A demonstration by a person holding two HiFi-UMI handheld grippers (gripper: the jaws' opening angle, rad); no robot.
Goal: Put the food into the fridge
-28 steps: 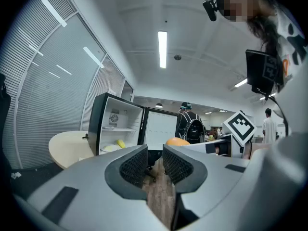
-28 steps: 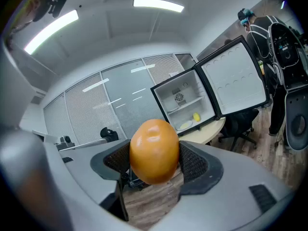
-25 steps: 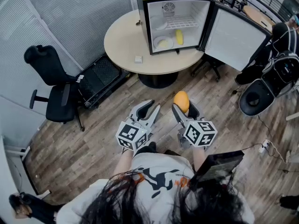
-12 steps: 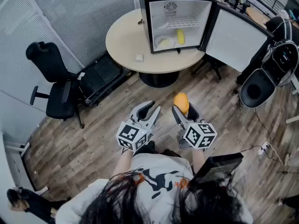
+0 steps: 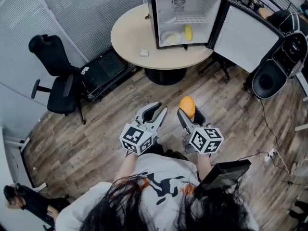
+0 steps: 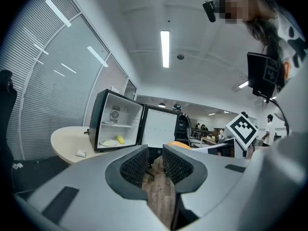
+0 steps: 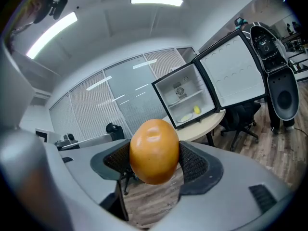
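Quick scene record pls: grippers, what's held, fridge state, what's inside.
left gripper: fingers apart, nothing between them
right gripper: fingers closed on orange fruit
fridge: on round table, door open
inside fridge: white plate and yellow food on the bottom level
task status: orange fruit not yet in fridge

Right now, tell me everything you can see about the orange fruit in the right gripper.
The orange fruit is smooth, glossy and egg-shaped, deep orange with a pale highlight near its top. It stands upright, clamped at its sides by the jaws of the right gripper, held in the air above the wood floor. Nothing else touches it.
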